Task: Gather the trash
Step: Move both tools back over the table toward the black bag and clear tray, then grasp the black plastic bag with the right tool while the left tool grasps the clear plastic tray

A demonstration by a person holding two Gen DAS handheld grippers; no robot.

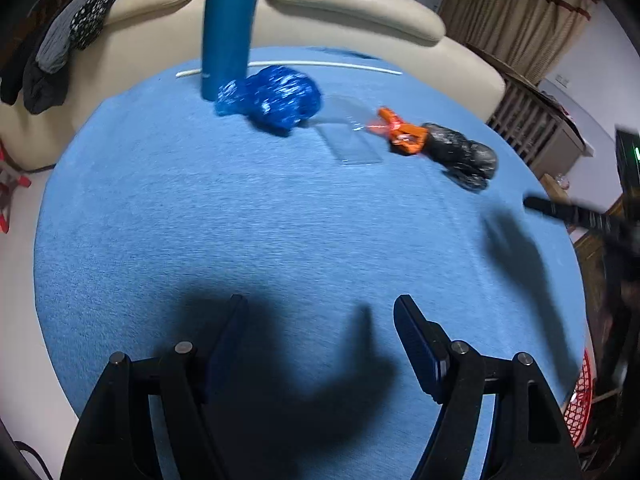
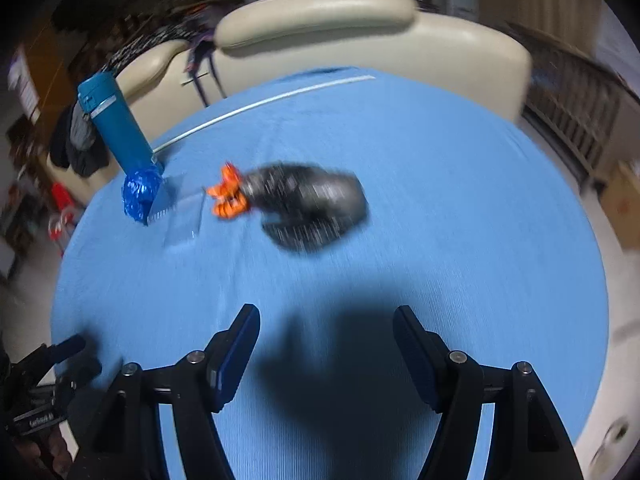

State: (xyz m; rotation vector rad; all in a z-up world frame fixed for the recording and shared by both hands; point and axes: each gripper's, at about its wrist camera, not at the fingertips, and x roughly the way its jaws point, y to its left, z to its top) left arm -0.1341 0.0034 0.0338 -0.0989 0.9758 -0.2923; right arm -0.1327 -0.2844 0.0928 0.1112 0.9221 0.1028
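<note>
Left wrist only: red basket (image 1: 581,400), rt edge.

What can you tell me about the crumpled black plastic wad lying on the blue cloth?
The crumpled black plastic wad is a glossy, bunched film, possibly a bag, with pale glints on its folds. It lies slack on the blue cloth-covered table, elongated and lumpy. Its near-left end sits against the small orange wrapper; whether they overlap is unclear. A flat clear plastic sheet lies just beyond that. Neither gripper touches the wad. The right wrist view shows it blurred.
</note>
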